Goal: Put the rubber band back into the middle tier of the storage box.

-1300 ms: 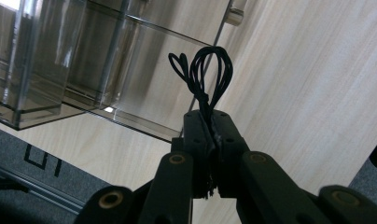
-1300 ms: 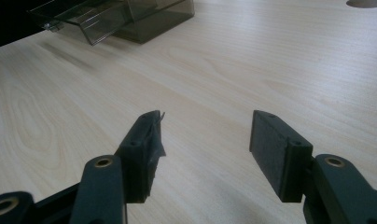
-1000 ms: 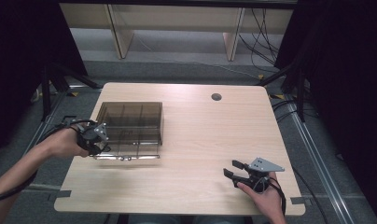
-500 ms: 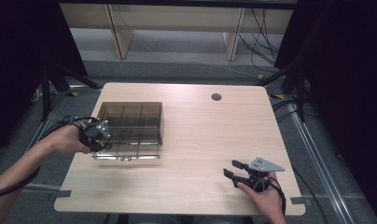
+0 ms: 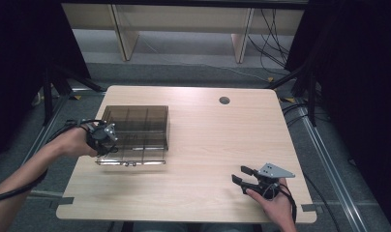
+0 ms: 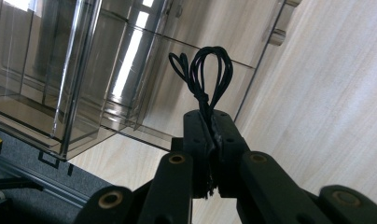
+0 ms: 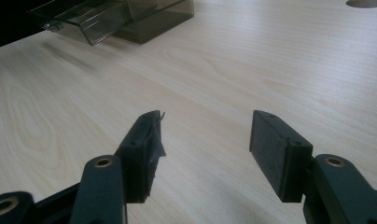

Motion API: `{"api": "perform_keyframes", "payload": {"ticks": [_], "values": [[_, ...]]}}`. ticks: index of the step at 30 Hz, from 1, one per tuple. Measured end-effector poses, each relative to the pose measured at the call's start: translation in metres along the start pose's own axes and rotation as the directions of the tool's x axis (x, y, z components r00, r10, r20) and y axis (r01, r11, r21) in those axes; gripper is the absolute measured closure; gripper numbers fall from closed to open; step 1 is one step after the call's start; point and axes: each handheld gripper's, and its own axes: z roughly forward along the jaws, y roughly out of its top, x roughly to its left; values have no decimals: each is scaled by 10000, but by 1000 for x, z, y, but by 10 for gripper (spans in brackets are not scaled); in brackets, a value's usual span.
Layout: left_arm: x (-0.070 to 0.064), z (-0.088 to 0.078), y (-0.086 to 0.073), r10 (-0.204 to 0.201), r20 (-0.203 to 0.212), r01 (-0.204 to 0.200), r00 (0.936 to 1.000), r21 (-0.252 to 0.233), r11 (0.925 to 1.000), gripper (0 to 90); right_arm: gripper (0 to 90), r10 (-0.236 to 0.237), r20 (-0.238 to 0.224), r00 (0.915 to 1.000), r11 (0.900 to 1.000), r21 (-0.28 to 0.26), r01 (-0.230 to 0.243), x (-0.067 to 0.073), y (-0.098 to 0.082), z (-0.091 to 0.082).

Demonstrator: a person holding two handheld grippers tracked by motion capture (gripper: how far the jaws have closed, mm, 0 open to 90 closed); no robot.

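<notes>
Two thin black cord loops [image 6: 206, 70] sit pinched in the closed left gripper [image 6: 210, 122] beside the clear compartment box [image 5: 135, 133]; lift over its wall before releasing, while the right gripper [image 5: 246, 176] rests open on the worktop [image 5: 213, 145].

left gripper [image 6: 210, 135] clamped, right gripper [image 7: 203, 140] jaws apart

We are looking at a lab recording bay: a bare wooden table [image 5: 203, 145] with a cable port [image 5: 224, 100], black curtains [image 5: 358, 72] on both sides, loose cables [image 5: 266, 43] on grey carpet, and aluminium rails [image 5: 329, 174] along the floor.
</notes>
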Motion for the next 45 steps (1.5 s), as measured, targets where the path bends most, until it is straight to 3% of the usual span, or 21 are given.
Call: {"api": "perform_keyframes", "payload": {"ticks": [29,31,45], "values": [[12,16,3,-41,-13,41,10000,27,10000,856,443,57,-4,10000,10000,20,-57,0,0,0],[13,16,3,-68,15,67,10000,108,9999,856,443,24,106,9999,9998,217,-26,0,1,-3],[11,29,4,82,122,-84,9999,205,9998,856,443,53,19,10000,10000,32,-53,1,0,0]]}}
